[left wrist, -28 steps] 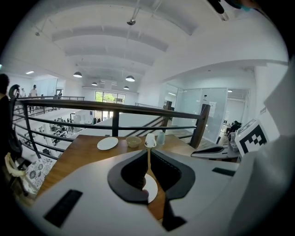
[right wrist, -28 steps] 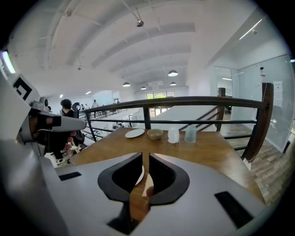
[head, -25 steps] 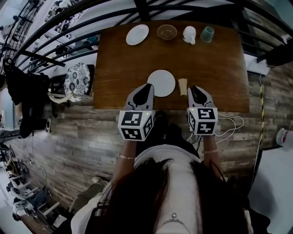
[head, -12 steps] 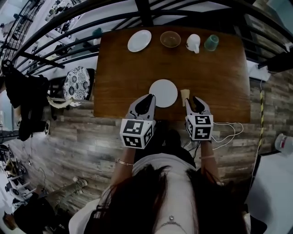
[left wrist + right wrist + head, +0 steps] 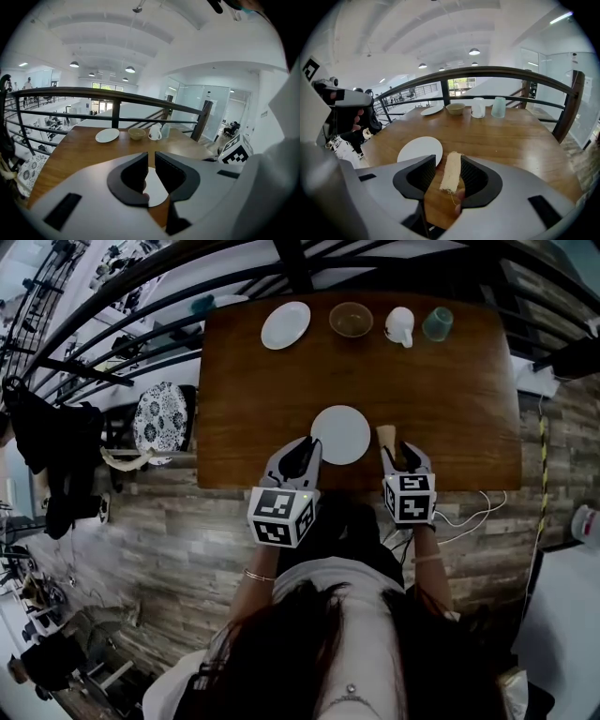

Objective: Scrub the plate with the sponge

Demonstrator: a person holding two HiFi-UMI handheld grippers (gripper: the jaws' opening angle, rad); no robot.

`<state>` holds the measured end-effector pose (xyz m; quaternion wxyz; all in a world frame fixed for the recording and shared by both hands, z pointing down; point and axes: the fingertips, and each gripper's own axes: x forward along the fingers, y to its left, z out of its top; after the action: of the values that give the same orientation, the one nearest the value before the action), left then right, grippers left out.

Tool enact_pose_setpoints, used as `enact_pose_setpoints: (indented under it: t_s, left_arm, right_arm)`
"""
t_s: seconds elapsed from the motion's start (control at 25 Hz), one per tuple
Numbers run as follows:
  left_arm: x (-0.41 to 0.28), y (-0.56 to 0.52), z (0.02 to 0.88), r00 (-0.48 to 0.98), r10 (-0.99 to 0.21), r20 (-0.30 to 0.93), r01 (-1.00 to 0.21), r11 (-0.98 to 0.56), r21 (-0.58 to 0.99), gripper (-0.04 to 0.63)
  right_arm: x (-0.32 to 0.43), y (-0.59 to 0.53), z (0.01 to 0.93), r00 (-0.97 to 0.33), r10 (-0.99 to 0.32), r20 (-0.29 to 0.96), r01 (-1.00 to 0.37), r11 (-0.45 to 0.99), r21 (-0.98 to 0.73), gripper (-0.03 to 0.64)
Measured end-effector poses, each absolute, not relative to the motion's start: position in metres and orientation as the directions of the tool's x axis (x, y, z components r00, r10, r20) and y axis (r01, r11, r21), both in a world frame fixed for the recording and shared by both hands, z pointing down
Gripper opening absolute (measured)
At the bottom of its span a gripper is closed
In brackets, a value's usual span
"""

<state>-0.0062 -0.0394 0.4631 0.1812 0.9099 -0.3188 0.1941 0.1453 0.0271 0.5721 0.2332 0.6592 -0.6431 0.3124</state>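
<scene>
A white plate [image 5: 340, 434] lies near the front edge of the wooden table [image 5: 450, 399]. A tan sponge [image 5: 386, 435] lies just to its right. My left gripper [image 5: 305, 452] hovers at the plate's near left rim. Its jaws are opening, a narrow gap with nothing in it. In the left gripper view the plate [image 5: 156, 190] shows through that gap of the left gripper [image 5: 151, 161]. The jaws of my right gripper [image 5: 401, 454] are opening wide. In the right gripper view the sponge [image 5: 451, 171] lies on the wood between the right gripper [image 5: 448, 164] pads, unpressed, with the plate [image 5: 419, 149] to the left.
Along the table's far edge stand a second white plate [image 5: 285, 324], a bowl [image 5: 351, 320], a white mug [image 5: 400, 326] and a green cup [image 5: 435, 324]. A black railing [image 5: 117, 96] runs behind them. A patterned seat [image 5: 159, 409] stands left of the table.
Both grippers have come forward over the table's front edge. The right jaws have spread wide and now flank the sponge. The left jaws have parted slightly.
</scene>
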Motion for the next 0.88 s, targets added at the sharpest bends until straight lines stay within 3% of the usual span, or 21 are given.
enact_pose_setpoints:
  t_s: [0.88]
  left_arm:
    - [-0.012, -0.064, 0.481, 0.742, -0.424, 0.52, -0.6, -0.765, 0.233, 0.063]
  right_arm:
    - [0.141, 0.028, 0.642, 0.003, -0.566, 0.825, -0.987, -0.135, -0.089, 0.169]
